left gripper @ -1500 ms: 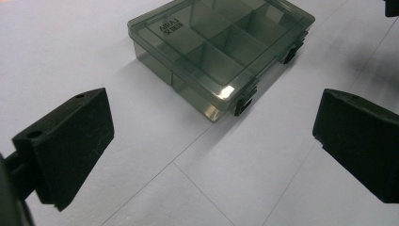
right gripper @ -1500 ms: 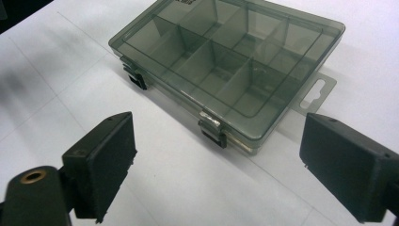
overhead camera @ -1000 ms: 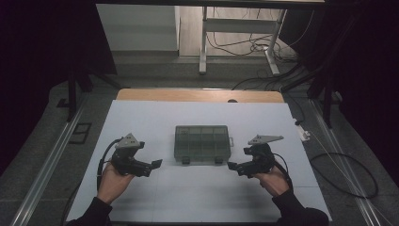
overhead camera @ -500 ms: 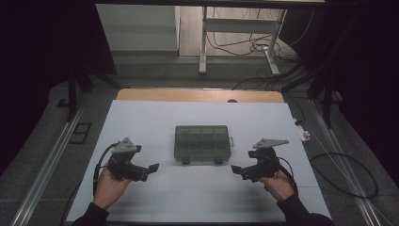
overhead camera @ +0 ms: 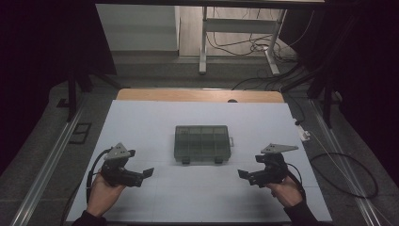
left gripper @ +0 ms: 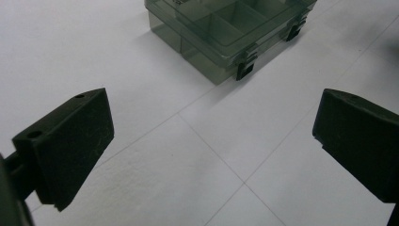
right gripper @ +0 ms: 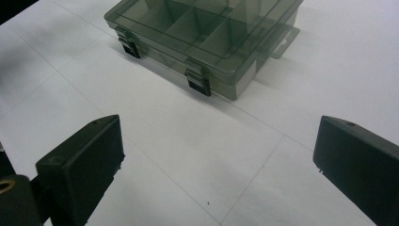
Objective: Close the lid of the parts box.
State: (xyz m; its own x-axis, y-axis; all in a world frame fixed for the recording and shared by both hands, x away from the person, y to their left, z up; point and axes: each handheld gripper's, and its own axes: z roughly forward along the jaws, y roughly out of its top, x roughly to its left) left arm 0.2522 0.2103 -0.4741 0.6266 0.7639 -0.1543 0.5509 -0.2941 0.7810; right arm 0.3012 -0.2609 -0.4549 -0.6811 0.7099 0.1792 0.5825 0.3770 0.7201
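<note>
Closed smoky compartment box [overhead camera: 202,143] at the middle of the white table [overhead camera: 141,122], both black latches [right gripper: 198,80] fastened and facing the person. Left gripper [overhead camera: 147,172] and right gripper [overhead camera: 242,173] drawn back and lower than a second ago, now nearer the table's front edge and well apart from the box, one on each side. Jaws of both spread wide, nothing held. Reads as a retreat to a ready stance; box untouched, latches probably the next thing to reach for
</note>
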